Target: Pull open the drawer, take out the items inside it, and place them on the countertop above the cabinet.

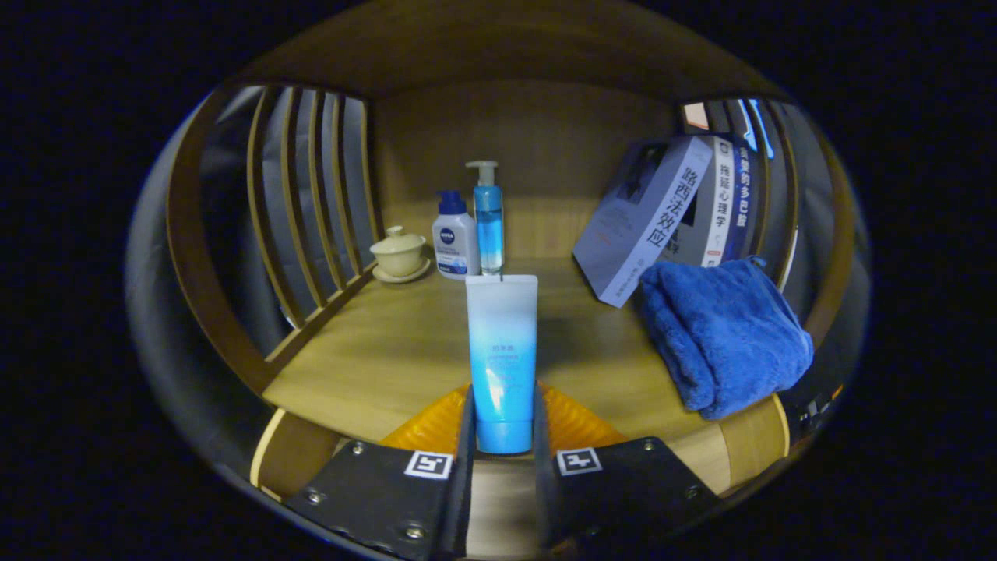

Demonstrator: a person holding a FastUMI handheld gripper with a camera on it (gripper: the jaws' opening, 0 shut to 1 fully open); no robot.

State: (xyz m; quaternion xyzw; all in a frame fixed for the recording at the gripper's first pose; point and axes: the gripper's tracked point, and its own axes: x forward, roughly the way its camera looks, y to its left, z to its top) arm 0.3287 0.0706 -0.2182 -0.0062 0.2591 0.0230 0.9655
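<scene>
Gripper view: my gripper (503, 425) is clamped on the tube (502, 358), both fingers pressed to its sides near the cap end, jaws only as far apart as the tube is wide. Tube stands upright, cap down, over the countertop (389, 343); can't tell if it's touching down yet. Beyond it: pump bottle (488, 218), white bottle (455, 238) and lidded cup (399, 253) at the back, books (670, 210) leaning to the right, blue towel (720, 335) beside them. Progress, my read: one item out of the drawer, placement underway. Release still pending; whether more remains in the drawer, can't say.
</scene>
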